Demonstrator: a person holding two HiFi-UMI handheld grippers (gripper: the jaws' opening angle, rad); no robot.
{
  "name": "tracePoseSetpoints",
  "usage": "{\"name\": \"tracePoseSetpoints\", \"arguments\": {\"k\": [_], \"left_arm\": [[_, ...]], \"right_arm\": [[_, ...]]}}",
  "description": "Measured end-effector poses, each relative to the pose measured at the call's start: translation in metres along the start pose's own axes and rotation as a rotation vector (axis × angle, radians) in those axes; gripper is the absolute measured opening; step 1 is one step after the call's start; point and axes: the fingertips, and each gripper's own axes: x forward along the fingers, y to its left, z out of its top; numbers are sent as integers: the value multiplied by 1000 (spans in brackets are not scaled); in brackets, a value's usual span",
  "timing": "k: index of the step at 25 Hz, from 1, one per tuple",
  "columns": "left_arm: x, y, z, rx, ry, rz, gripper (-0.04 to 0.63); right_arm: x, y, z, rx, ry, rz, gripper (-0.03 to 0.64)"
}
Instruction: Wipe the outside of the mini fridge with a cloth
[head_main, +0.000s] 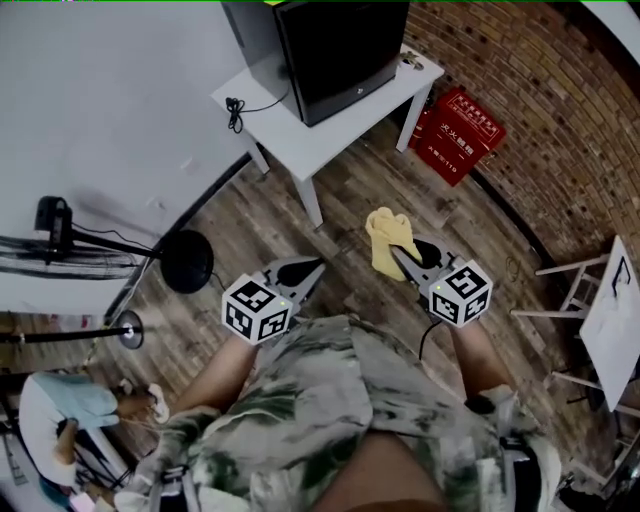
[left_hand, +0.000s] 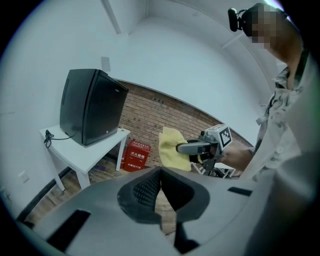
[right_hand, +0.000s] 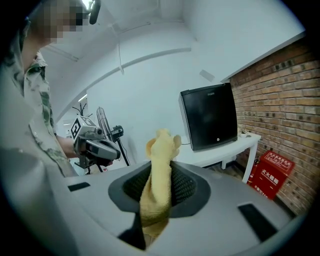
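At the jaws: pressed together on nothing at the left gripper (left_hand: 160, 174), clamped on a yellow cloth (right_hand: 161, 145) at the right gripper (right_hand: 160, 169), with one bunched end poking up past the tips and the rest trailing down below. Held out in front of the body, side by side and apart, over the wooden floor (head_main: 350, 190) and well short of the desk (head_main: 300, 140). On that white desk, toward its back edge, the black mini fridge (head_main: 335, 45), door shut, with a bare strip of top along the front edge and a cable plug (head_main: 235, 112) near the left corner. On the floor beside the desk's right leg, against the brick wall (head_main: 540, 90), a red box (head_main: 458, 135). No contact yet between cloth and fridge, so judged as the approach step: cloth in grip, wiping not begun. Next, most likely: step up to the desk's front edge, raise the right gripper, lay the loose end of the cloth flat against the door or a side panel, and press lightly while sweeping across. Worth keeping enough cloth ahead of the tips to stop bare jaws scraping the glossy black face. Possibly a use for the free left gripper too: bracing the fridge against sliding toward the back edge under the push.
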Motion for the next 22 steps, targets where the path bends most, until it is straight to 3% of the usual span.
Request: {"name": "tracePoseSetpoints", "arguments": {"k": [12, 22], "left_arm": [[41, -62, 4, 60, 17, -46, 26], [90, -56, 12, 67, 71, -70, 26]], "right_arm": [[-79, -11, -22, 15, -27, -69, 95], [-97, -51, -36, 52, -8, -103, 95]]}}
